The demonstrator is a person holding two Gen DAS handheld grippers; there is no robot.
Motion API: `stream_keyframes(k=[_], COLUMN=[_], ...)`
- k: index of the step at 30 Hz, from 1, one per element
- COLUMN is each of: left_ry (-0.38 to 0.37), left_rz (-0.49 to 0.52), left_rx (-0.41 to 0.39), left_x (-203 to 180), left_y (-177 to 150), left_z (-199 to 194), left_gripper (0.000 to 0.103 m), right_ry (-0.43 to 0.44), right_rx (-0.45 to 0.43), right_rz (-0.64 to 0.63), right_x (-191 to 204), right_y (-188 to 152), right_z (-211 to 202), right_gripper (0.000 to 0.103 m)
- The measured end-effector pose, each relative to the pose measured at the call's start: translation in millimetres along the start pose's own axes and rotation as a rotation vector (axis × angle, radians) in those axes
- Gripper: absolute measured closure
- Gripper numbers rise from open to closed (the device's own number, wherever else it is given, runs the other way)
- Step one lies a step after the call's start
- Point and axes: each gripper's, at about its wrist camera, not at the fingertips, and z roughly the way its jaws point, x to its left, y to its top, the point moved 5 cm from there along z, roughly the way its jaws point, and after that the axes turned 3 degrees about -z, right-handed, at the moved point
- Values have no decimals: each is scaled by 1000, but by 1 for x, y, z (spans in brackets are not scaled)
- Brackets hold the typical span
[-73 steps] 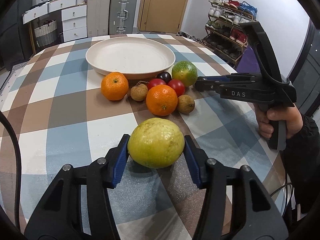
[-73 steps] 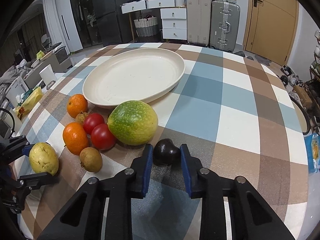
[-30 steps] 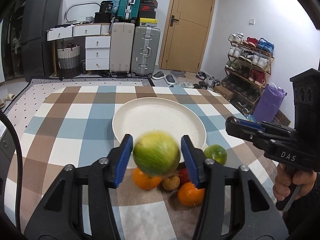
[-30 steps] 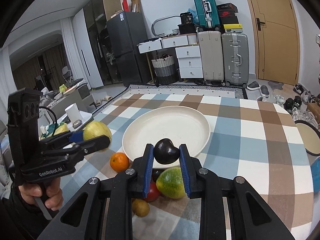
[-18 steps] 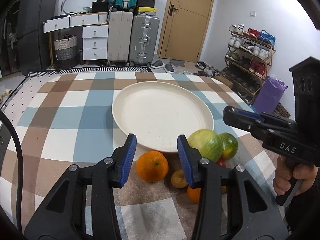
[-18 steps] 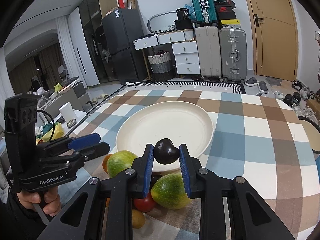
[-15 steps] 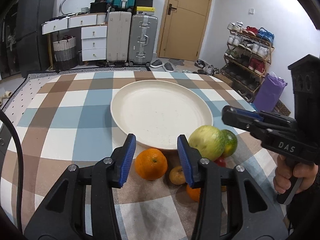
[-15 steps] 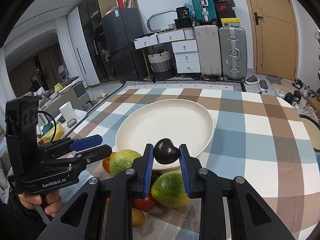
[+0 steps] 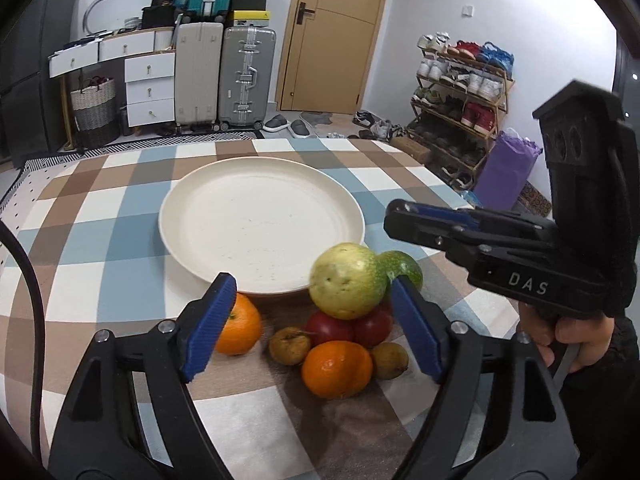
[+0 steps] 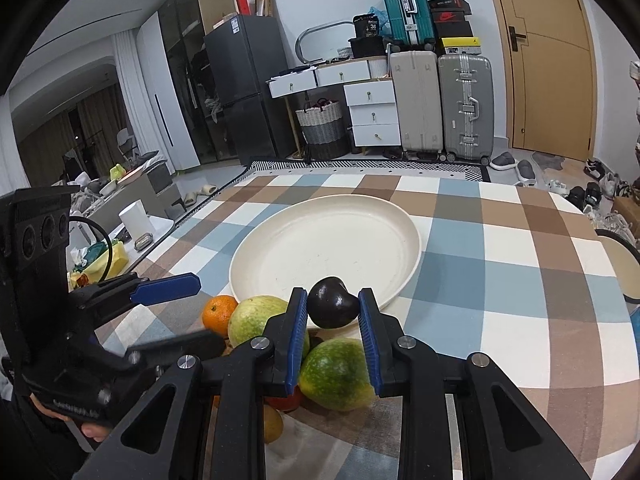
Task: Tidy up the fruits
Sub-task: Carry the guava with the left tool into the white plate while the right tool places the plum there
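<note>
My left gripper (image 9: 310, 322) is open and empty, above the fruit pile. A yellow-green guava (image 9: 347, 280) sits on top of two red tomatoes (image 9: 348, 327), beside a green fruit (image 9: 402, 271), two oranges (image 9: 337, 368) and small brown fruits (image 9: 289, 345). The cream plate (image 9: 262, 224) behind them is empty. My right gripper (image 10: 333, 340) is shut on a dark purple plum (image 10: 332, 308), held above the plate's near rim (image 10: 396, 292). The right gripper also shows at the right in the left wrist view (image 9: 404, 216).
The checked tablecloth (image 10: 500, 280) covers a round table. A smaller dish (image 10: 618, 264) sits at the table's right edge. Suitcases (image 10: 444, 104), drawers and a shoe rack (image 9: 460, 92) stand beyond the table.
My left gripper let go of the guava, which dropped onto the fruit pile near the plate's rim, and its jaws opened wider. My right gripper kept hold of the plum, lifted above the table.
</note>
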Motion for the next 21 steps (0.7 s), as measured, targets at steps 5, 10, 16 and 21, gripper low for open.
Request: stream_keyframes(k=[5, 10, 16, 21], left_ry=[-25, -66, -104, -75], left_rz=[30, 56, 6, -40], left_rx=[47, 66, 25, -36], left_x=[-12, -23, -16, 0], left_y=[-3, -3, 3, 13], left_z=[17, 25, 17, 7], left_gripper=[26, 57, 58, 58], right_ry=[-2, 2, 11, 26], right_rx=[-8, -10, -3, 2], right_rz=[19, 29, 28, 36], right_x=[-6, -8, -7, -6], right_y=[0, 1, 0, 1], right_z=[-3, -4, -1, 4], right_gripper=[76, 76, 76, 76])
